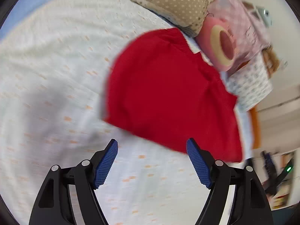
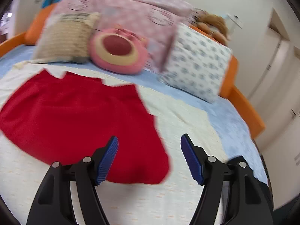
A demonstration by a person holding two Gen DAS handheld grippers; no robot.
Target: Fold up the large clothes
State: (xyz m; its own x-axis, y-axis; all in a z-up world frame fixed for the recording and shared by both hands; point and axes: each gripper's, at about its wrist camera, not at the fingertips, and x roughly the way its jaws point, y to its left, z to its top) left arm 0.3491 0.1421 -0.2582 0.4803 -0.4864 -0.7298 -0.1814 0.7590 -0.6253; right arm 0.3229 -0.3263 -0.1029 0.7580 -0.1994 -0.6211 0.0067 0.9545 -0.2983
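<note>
Both jaws spread and empty, left gripper and right gripper hover over the red garment — pinch matching near corners next, evenly.

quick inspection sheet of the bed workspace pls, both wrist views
surface: cream bedspread over a blue sheet, orange bed frame
job's things: red garment lying flat on the bedspread, held by neither tool
clutter: beige dotted cushion, pink ring cushion, pink blanket, blue-patterned pillow, brown soft toy
grippers: left tool open, empty; right tool open, empty
cables: nothing seen
surroundings: pale walls, white doors
</note>
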